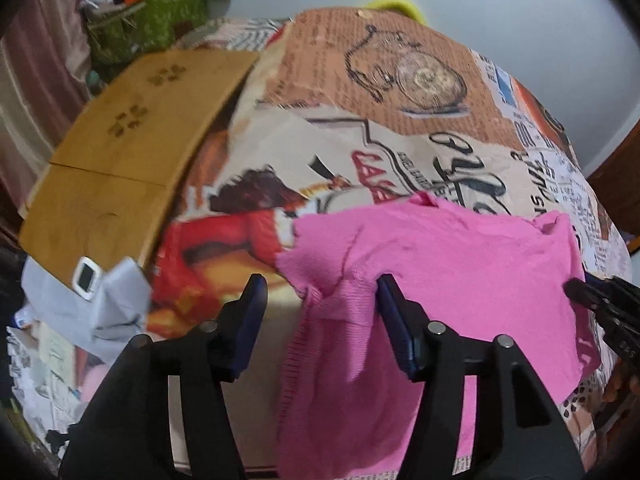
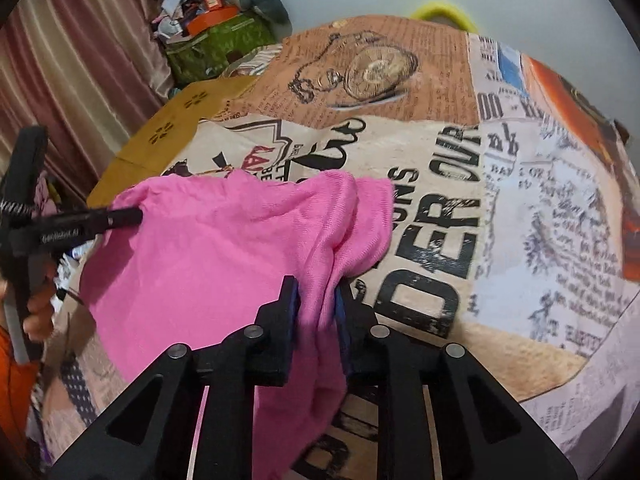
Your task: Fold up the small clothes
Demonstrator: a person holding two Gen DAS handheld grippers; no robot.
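A small pink knit garment (image 1: 440, 264) lies partly on the printed bedcover (image 1: 360, 152) and hangs over its near edge. My left gripper (image 1: 322, 292) is open, its jaws wide apart, with a bunched edge of the garment between them and touching the right finger. My right gripper (image 2: 316, 300) is shut on a fold of the pink garment (image 2: 224, 248) near its right side. The left gripper also shows in the right wrist view (image 2: 120, 216) at the garment's left edge, and the right gripper shows at the right of the left wrist view (image 1: 580, 292).
A flat cardboard sheet (image 1: 132, 152) lies on the bed's left side, with a grey cloth and a white device (image 1: 86, 276) at its near corner. A green box heaped with clutter (image 2: 224, 40) and a curtain (image 2: 80, 48) stand at the back left.
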